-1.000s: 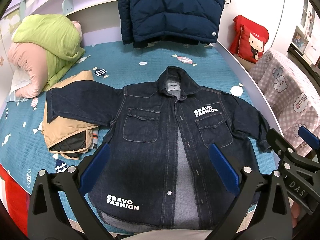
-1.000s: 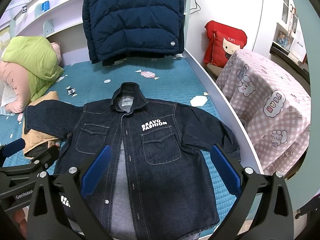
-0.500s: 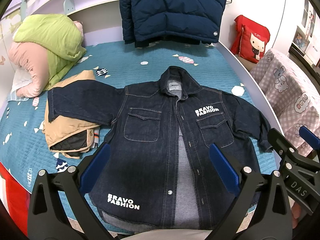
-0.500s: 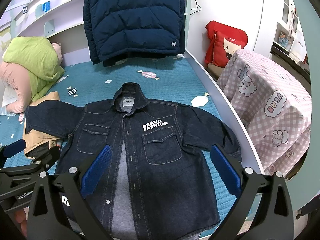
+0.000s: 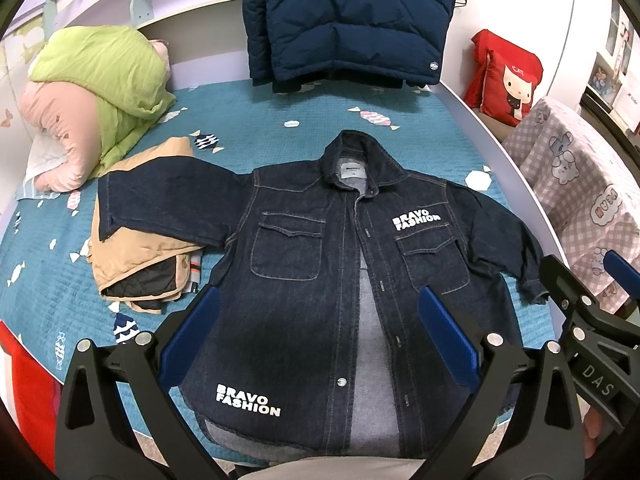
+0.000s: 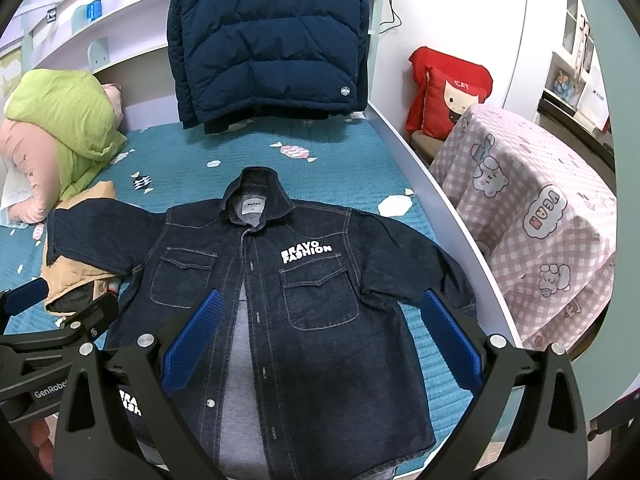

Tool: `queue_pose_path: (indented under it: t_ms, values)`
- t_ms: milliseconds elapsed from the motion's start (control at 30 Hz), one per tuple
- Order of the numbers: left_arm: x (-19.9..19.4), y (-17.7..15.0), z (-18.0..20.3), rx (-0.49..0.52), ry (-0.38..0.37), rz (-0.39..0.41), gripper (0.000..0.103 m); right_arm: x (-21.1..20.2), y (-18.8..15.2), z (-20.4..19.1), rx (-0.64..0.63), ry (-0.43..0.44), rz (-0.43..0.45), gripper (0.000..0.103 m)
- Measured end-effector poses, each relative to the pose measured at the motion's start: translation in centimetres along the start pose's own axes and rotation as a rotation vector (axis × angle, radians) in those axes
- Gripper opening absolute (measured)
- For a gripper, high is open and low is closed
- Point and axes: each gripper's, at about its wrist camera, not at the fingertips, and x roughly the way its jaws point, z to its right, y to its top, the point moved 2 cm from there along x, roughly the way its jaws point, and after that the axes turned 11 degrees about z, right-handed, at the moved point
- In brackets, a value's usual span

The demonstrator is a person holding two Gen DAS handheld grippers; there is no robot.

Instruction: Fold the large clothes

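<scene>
A dark denim jacket (image 5: 320, 280) with white "BRAVO FASHION" print lies flat and face up on the teal bed, front open, sleeves spread; it also shows in the right wrist view (image 6: 312, 312). Its left sleeve rests on a folded tan jacket (image 5: 136, 256). My left gripper (image 5: 320, 336) is open and empty, hovering above the jacket's lower half. My right gripper (image 6: 320, 332) is open and empty, above the jacket's right half. Each gripper shows at the edge of the other's view.
A navy puffer coat (image 5: 348, 20) hangs at the bed's head. A green and pink duvet bundle (image 5: 88, 92) lies at the far left. The bed's white rail (image 6: 448, 208) runs along the right, with a pink checked cloth-covered stand (image 6: 536, 224) and red cushion (image 6: 452, 92) beyond it.
Both views have shifted only slightly. The jacket has not moved, and both grippers stay open.
</scene>
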Motion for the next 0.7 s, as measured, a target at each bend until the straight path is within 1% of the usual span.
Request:
queue_pose_path:
  t_ms: [133, 267, 433, 533, 700]
  values:
    - [-0.30, -0.21, -0.04, -0.003, 0.015, 0.001, 0.098, -0.40, 0.00, -0.19, 0.005, 0.023, 0.009, 0.096]
    - [-0.29, -0.17, -0.09, -0.003, 0.017, 0.000, 0.098, -0.61, 0.06, -0.29, -0.005, 0.013, 0.017, 0.096]
    - [-0.32, -0.23, -0.11, -0.003, 0.017, 0.000, 0.098, -0.23, 0.11, -0.14, 0.010, 0.016, -0.014, 0.096]
    - [-0.33, -0.27, -0.11, -0.004, 0.014, 0.000, 0.098, -0.19, -0.02, -0.09, 0.015, 0.019, -0.009, 0.096]
    - [-0.33, -0.34, -0.02, -0.004, 0.015, -0.002, 0.098, 0.06, -0.11, -0.10, 0.021, 0.031, -0.027, 0.096]
